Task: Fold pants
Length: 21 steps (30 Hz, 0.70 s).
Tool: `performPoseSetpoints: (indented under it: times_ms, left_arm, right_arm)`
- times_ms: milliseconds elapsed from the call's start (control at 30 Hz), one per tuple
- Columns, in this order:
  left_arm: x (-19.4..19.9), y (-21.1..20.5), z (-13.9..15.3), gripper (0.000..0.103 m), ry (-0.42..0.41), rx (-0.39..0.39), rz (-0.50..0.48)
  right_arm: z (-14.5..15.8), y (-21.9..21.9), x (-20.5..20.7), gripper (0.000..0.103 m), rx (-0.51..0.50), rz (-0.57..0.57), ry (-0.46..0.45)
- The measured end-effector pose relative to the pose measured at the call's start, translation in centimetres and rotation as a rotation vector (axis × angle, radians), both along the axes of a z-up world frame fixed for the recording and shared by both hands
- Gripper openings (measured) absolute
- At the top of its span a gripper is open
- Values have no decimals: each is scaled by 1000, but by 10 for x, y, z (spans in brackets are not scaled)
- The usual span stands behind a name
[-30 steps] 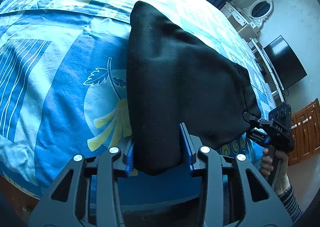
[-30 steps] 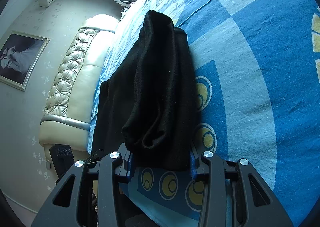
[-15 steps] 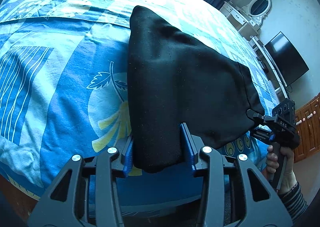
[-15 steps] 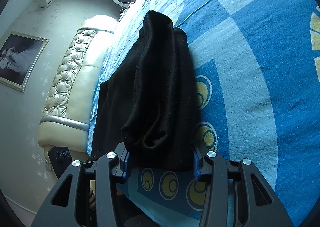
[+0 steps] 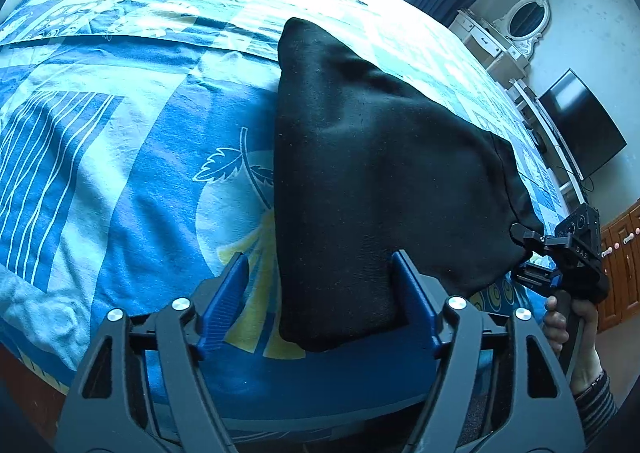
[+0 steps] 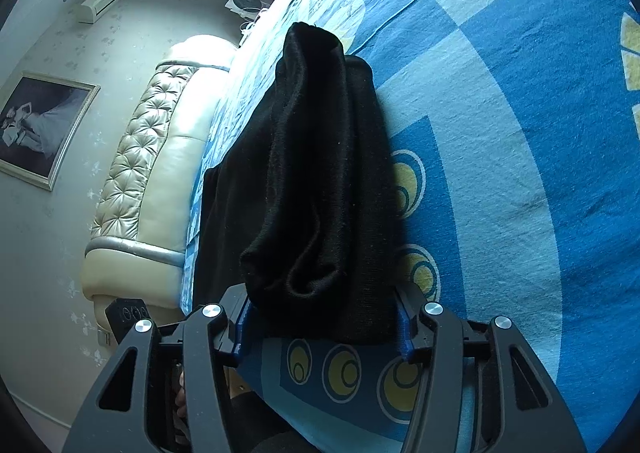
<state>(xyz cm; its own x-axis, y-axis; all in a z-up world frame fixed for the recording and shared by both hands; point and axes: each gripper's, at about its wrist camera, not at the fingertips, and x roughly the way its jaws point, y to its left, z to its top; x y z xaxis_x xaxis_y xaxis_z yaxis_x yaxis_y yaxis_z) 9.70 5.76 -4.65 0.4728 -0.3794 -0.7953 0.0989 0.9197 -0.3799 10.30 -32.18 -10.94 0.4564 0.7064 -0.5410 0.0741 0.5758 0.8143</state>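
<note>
The black pants lie folded in a thick bundle on the blue patterned bedspread. My left gripper straddles their near corner with its jaws opening. Its left pad stands clear of the cloth, while the right pad just touches it. At the other near corner the right gripper is held by a hand. In the right wrist view the pants fill the gap of my right gripper. Its jaws are opening, and the cloth still touches both pads.
The bedspread stretches far beyond the pants. A quilted cream headboard stands at the bed's end. A TV, a white dressing table with a mirror and a wooden cabinet line the wall past the bed.
The left jaws have spread wide and the left pad has come off the pants. The right jaws have widened a little. The pants and both hands have stayed in place.
</note>
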Motion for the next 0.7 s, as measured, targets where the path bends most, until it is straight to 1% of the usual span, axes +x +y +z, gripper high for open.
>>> performPoseSetpoints:
  times_ms: [100,167,233,300,367,467,533,633,700]
  left_arm:
    - [2,4,-4,83,22,-20,17]
    - [3,6,-5,88,29,-23,26]
    - [4,6,-5,90,29,-10,33]
    - [2,4,-3,91,25,20,38]
    - [0,1,1,91,20,57,45]
    - [-6,-6,10,91,-2,140,63]
    - [-12,-12,18,91,-27,204,75]
    - [-24,-21,26,91,-71,297,89]
    - [-33,-28,30,91,-92,337,85]
  right_arm:
    - [0,-1,-1,58,18,-8,0]
    - [1,-2,-2,63,31,-16,-4]
    - [2,-2,-5,67,34,-21,-10]
    - [3,-2,-8,70,26,-22,-15]
    - [6,-1,-13,75,10,-22,-19]
    - [9,-1,-20,79,-20,-23,-12]
    - [13,-1,-27,79,-59,-27,-2]
    - [22,2,-39,80,-166,-24,3]
    - [29,5,-49,81,-248,-28,-4]
